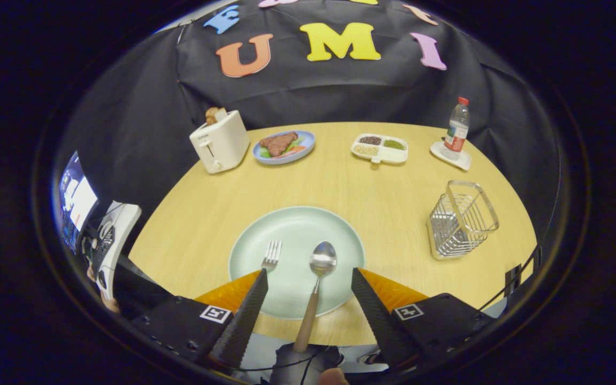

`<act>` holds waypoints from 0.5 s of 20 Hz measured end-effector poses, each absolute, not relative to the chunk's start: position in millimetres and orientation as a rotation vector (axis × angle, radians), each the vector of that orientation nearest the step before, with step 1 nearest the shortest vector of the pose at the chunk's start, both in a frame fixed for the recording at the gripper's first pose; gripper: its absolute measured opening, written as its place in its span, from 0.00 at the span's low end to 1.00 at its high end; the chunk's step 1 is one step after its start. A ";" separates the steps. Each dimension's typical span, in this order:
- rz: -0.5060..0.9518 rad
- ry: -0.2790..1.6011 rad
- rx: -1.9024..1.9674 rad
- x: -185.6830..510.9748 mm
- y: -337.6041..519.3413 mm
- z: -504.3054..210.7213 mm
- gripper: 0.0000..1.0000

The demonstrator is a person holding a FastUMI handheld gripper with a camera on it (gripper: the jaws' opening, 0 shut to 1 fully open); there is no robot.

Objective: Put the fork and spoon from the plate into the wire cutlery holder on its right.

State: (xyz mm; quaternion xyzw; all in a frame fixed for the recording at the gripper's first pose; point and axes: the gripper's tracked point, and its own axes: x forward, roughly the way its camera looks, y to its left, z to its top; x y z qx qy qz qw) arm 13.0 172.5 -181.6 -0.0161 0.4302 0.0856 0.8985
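Observation:
A pale green plate (297,230) lies on the round wooden table just ahead of my fingers. On it rest a metal fork (271,255) and a spoon (321,270) with a wooden handle that reaches back over the table's near edge. The fork's handle is hidden behind my left finger. My gripper (308,280) is open, with the spoon's handle lying between the fingers and below them, untouched. The wire cutlery holder (460,219) stands empty to the right of the plate.
At the table's far side stand a white toaster (220,141) with bread, a blue plate of food (284,146), a divided white dish (380,148) and a water bottle (456,128) on a white coaster. A device with a screen (75,200) sits off the table's left.

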 end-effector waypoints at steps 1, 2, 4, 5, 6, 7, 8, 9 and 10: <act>0.166 0.915 -0.053 11.9 170.8 -189.9 0.92; 0.157 0.935 -0.063 10.7 170.6 -197.5 0.91; 0.144 0.972 -0.080 7.8 170.3 -206.9 0.89; 0.135 0.987 -0.078 6.9 169.8 -211.3 0.89; 0.129 1.005 -0.073 6.5 170.2 -215.3 0.86; 0.124 1.020 -0.071 6.2 169.8 -222.3 0.83; 0.119 1.036 -0.069 5.3 169.3 -225.0 0.80; 0.115 1.051 -0.064 3.9 168.8 -227.4 0.74; 0.110 1.058 -0.056 4.1 168.5 -228.3 0.68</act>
